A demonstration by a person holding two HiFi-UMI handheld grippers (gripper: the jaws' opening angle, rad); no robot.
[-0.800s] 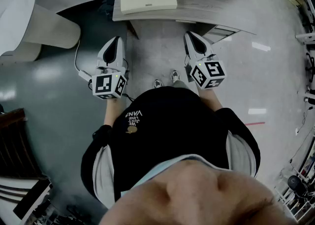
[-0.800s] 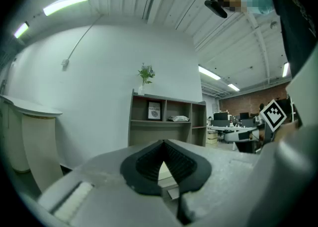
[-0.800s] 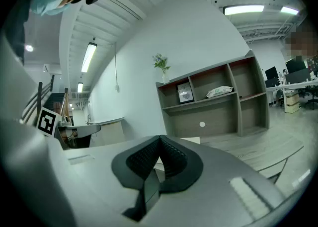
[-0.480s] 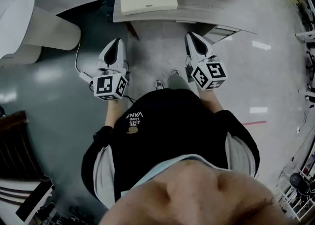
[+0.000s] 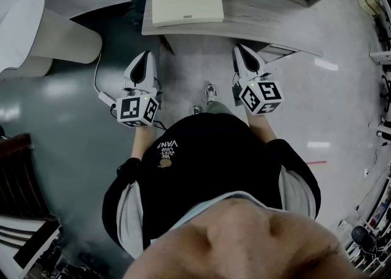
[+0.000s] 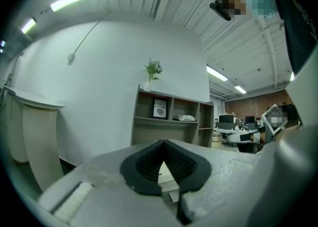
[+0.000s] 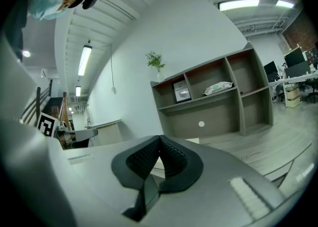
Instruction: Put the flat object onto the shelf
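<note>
Nearest the camera, the person's dark shirt (image 5: 208,149) filled the lower head view. Just ahead of it the left tongs (image 5: 144,55) and the right tongs (image 5: 238,48) were held out side by side over the grey floor (image 5: 189,64), well apart, both aimed forward at the table (image 5: 263,12). In each gripper view the ribbed pads met at their tips, so both tongs were pressed together with nothing clamped. A cable (image 5: 96,70) trailed from the left tongs, and a shoe (image 5: 211,93) showed between the two.

The flat object (image 5: 186,1), a pale cream panel, lay flat on the table near its front edge, straight ahead and between the two lines of aim. Its long axis ran side to side, parallel to that edge. The left tongs lined up with its left end, while the right tongs pointed slightly past its right end. Neither looked clearly nearer, so a hold from both ends seemed likely, and the tongs would have to open first.

Nothing stood between the tongs and the panel. A white rounded counter (image 5: 43,30) sat off to the left. Beyond the table stood the shelf (image 7: 213,103) against the white wall, holding a framed picture (image 7: 182,91) and a packet (image 7: 217,88), with a plant (image 7: 156,62) on top; its lower bay looked free.
</note>
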